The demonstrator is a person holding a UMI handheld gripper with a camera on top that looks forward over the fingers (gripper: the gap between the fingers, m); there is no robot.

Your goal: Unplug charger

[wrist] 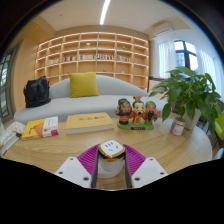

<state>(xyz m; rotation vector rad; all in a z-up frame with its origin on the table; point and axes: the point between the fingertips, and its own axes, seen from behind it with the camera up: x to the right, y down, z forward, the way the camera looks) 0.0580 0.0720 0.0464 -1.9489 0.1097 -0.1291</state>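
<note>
A white cube charger (111, 150) with an orange-trimmed top face sits between my gripper's (111, 158) two fingers, its white body running down between them. The purple pads (90, 157) press against both of its sides, so the gripper is shut on it. It is held above a round light wooden table (60, 146). No socket or cable is visible; the part below the charger is hidden by the fingers.
On the table stand a yellow flat box (90, 121), a book (41, 127), small figurines (137, 111) and a potted plant (187, 93). Beyond are a white sofa (85, 100) with a yellow cushion and a black bag (38, 91), and wooden shelves.
</note>
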